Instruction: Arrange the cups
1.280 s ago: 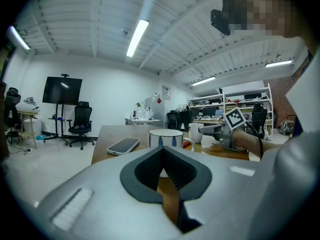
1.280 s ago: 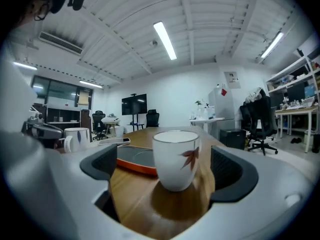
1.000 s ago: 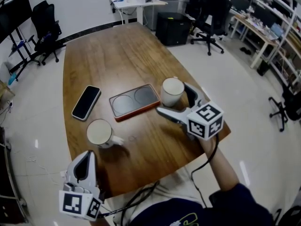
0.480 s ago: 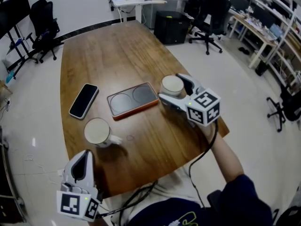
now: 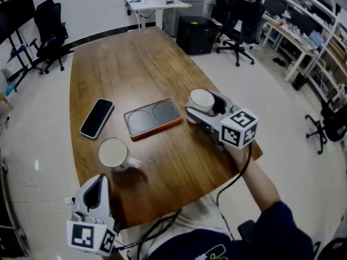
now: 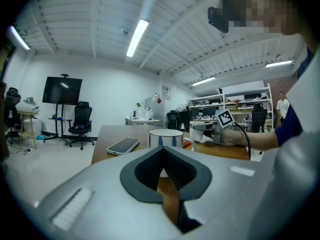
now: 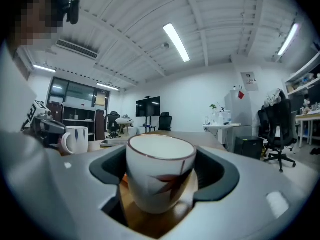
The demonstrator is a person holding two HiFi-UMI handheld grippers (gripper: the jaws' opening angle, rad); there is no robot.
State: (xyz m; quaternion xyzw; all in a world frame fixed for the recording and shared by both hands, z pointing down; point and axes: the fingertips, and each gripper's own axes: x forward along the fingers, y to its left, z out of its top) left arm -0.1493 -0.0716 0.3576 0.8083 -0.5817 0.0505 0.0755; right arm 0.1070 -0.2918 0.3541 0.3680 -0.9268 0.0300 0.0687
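Swivel chairs and shelving ring a long wooden worktop [image 5: 135,64]. Off its near left corner hangs the left gripper [image 5: 100,182], fingers pressed together on nothing. A phone [image 5: 97,118] lies by the left edge, a handled mug [image 5: 114,153] nearer the front, and a two-ring tray [image 5: 153,117] sits mid-worktop. At the right edge the right gripper [image 5: 203,105] has fingers that stood wider a second ago and are closing around the handleless cup [image 5: 201,101], so a grasp looks imminent. Whether they already touch its wall is unclear.
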